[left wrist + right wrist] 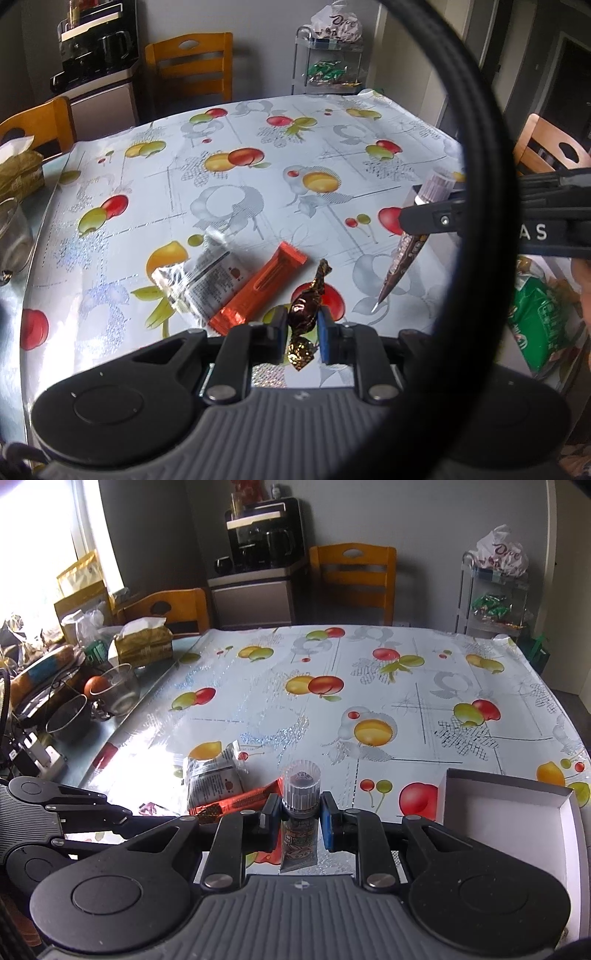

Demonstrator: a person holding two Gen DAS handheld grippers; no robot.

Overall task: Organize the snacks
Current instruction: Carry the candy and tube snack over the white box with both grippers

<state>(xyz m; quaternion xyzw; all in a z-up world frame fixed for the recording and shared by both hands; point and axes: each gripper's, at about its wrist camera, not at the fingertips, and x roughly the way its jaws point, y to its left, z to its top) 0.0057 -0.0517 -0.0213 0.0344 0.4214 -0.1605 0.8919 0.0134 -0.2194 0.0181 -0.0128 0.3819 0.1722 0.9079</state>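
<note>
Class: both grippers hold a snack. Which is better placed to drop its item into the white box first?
Right gripper: the white box lies just beside it, tube in its grip.

The left gripper (302, 328) pinches a brown wrapped candy (304, 308) just right of the orange bar (258, 291), which touches the clear packet (207, 280).

Fruit-print table (258, 192) bears orange bar (258, 291), clear packet (207, 280).

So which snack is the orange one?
The long orange bar, lying flat on the tablecloth beside the clear-and-white packet. The twisted candy is dark brown foil, the tube dark with a clear cap.
</note>
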